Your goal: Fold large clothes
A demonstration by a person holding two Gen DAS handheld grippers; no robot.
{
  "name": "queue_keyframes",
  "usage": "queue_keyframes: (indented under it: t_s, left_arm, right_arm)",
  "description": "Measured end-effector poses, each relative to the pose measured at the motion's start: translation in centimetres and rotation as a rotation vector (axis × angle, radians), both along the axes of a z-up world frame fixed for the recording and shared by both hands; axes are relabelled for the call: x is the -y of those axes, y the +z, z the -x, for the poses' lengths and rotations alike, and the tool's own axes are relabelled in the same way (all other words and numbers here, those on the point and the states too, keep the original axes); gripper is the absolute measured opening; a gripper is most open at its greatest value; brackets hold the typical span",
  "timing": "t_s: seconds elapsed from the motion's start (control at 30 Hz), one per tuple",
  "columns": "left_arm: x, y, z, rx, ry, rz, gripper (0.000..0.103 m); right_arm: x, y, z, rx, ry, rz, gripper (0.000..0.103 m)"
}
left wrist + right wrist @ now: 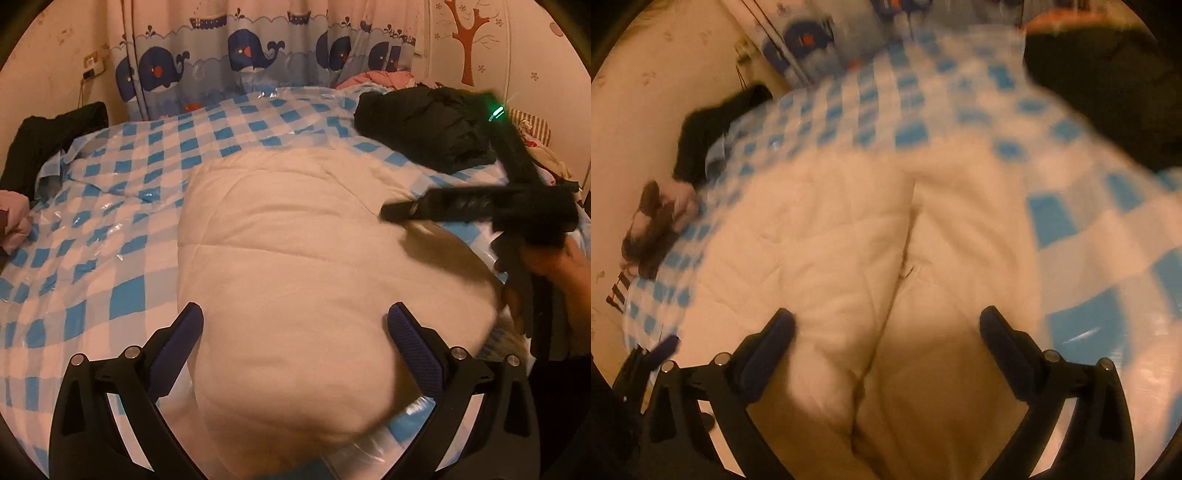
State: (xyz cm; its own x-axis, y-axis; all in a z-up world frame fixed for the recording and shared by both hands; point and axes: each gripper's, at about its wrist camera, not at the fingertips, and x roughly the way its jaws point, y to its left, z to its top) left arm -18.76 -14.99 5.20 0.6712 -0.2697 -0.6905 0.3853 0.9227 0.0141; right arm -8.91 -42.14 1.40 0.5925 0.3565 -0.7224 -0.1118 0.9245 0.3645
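Observation:
A large cream padded garment (295, 240) lies lengthways on the blue-and-white checked bed cover (110, 206), folded into a long bundle. My left gripper (295, 321) is open and empty, hovering above its near end. In the right wrist view the same cream garment (849, 240) shows a long fold crease down its middle, and my right gripper (886, 325) is open and empty above it. The right gripper also shows in the left wrist view (391, 213), blurred, over the garment's right edge. The right wrist view is motion-blurred.
A black puffy jacket (424, 125) lies at the far right of the bed, with pink clothes (376, 78) behind it. Dark clothing (48, 140) hangs at the left edge. A pink item (14, 221) sits at far left. A whale-print curtain (236, 55) hangs behind.

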Motion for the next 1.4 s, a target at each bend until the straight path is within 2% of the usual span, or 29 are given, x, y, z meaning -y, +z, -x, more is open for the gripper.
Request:
queue_keyframes:
  t_s: [0.07, 0.13, 0.17, 0.2, 0.27, 0.3, 0.33, 0.37, 0.4, 0.47, 0.53, 0.6, 0.67, 0.73, 0.8, 0.83, 0.87, 0.93, 1.0, 1.07, 1.13, 1.2, 1.3, 1.37, 1.4]
  left_arm:
    - [0.0, 0.6, 0.9, 0.026, 0.0, -0.021, 0.096]
    - [-0.4, 1.0, 1.4, 0.03, 0.003, -0.008, 0.096]
    - [-1.0, 1.2, 1.4, 0.022, 0.01, 0.018, 0.096]
    - [-1.7, 1.4, 1.3, 0.012, 0.017, 0.047, 0.096]
    - [-5.2, 2.0, -0.4, -0.065, 0.053, 0.219, 0.096]
    - [-7.7, 1.9, -1.8, -0.143, 0.083, 0.349, 0.096]
    - [-9.5, 1.5, -3.1, -0.203, 0.109, 0.444, 0.096]
    - [-11.7, 1.0, -4.6, -0.262, 0.137, 0.563, 0.096]
    - [-12.7, 0.7, -5.5, -0.282, 0.144, 0.604, 0.096]
    - [-13.8, -0.2, -8.0, -0.315, 0.147, 0.618, 0.096]
    - [-13.3, -1.9, -9.8, -0.396, 0.105, 0.656, 0.096]
    - [-12.0, -3.8, -11.1, -0.461, 0.098, 0.631, 0.096]
    - [-10.3, -5.4, -11.7, -0.49, 0.084, 0.608, 0.096]
    - [-9.5, -5.8, -11.5, -0.475, 0.095, 0.594, 0.096]
    - [-8.8, -5.6, -11.5, -0.47, 0.091, 0.581, 0.096]
    - [-8.2, -5.1, -11.1, -0.447, 0.069, 0.545, 0.095]
    - [-7.2, -4.3, -10.5, -0.401, 0.046, 0.475, 0.094]
    - [-5.2, -2.8, -8.6, -0.313, 0.006, 0.349, 0.084]
    - [-4.1, -1.0, -6.7, -0.228, -0.026, 0.266, 0.075]
    - [-4.6, 0.8, -5.4, -0.172, -0.042, 0.227, 0.07]
    - [-6.8, 2.6, -4.2, -0.104, -0.016, 0.176, 0.068]
    - [-10.8, 4.2, -3.8, -0.053, 0.051, 0.136, 0.068]
    - [-17.2, 5.5, -4.2, -0.042, 0.173, 0.118, 0.068]
    - [-22.7, 5.3, -4.6, -0.056, 0.274, 0.116, 0.068]
    - [-25.7, 4.4, -5.0, -0.075, 0.326, 0.11, 0.069]
  right_arm:
    - [-0.6, 1.5, 2.1, 0.059, 0.023, 0.001, 0.096]
    - [-0.8, 2.6, 4.6, 0.133, 0.004, 0.046, 0.096]
    - [-0.1, 2.5, 5.0, 0.139, -0.03, 0.042, 0.096]
    - [1.3, 2.1, 4.9, 0.109, -0.049, -0.003, 0.096]
    - [4.4, 0.6, 3.8, 0.02, -0.104, -0.157, 0.096]
    - [5.6, 0.6, 3.3, -0.012, -0.103, -0.239, 0.096]
    - [6.6, -0.2, 2.2, -0.061, -0.095, -0.337, 0.096]
    - [7.5, -0.7, 1.3, -0.093, -0.108, -0.377, 0.096]
    - [8.4, -0.6, 1.2, -0.108, -0.117, -0.377, 0.096]
    - [8.4, -0.9, 0.3, -0.145, -0.122, -0.337, 0.096]
    - [7.7, -2.3, -0.7, -0.215, -0.08, -0.394, 0.096]
    - [6.0, -3.6, -1.2, -0.263, -0.018, -0.441, 0.096]
    - [4.5, -4.0, -1.4, -0.263, 0.027, -0.402, 0.096]
    - [3.8, -4.4, -1.5, -0.251, 0.002, -0.352, 0.096]
    - [3.8, -4.6, -1.7, -0.238, -0.021, -0.345, 0.096]
    - [3.6, -4.8, -1.6, -0.235, -0.032, -0.342, 0.096]
    - [3.4, -5.0, -1.4, -0.229, -0.04, -0.34, 0.096]
    - [2.9, -5.7, -1.0, -0.209, -0.05, -0.365, 0.098]
    - [2.5, -6.1, -0.5, -0.17, -0.042, -0.406, 0.098]
    - [0.7, -6.1, -0.7, -0.147, -0.014, -0.436, 0.098]
    - [-2.0, -5.4, -1.3, -0.128, 0.034, -0.46, 0.098]
    - [-6.0, -4.9, -2.7, -0.126, 0.102, -0.486, 0.098]
    - [-14.5, -4.6, -5.6, -0.125, 0.205, -0.504, 0.097]
    - [-20.1, -4.8, -7.4, -0.138, 0.265, -0.506, 0.097]
    - [-23.5, -5.1, -8.2, -0.152, 0.296, -0.474, 0.097]
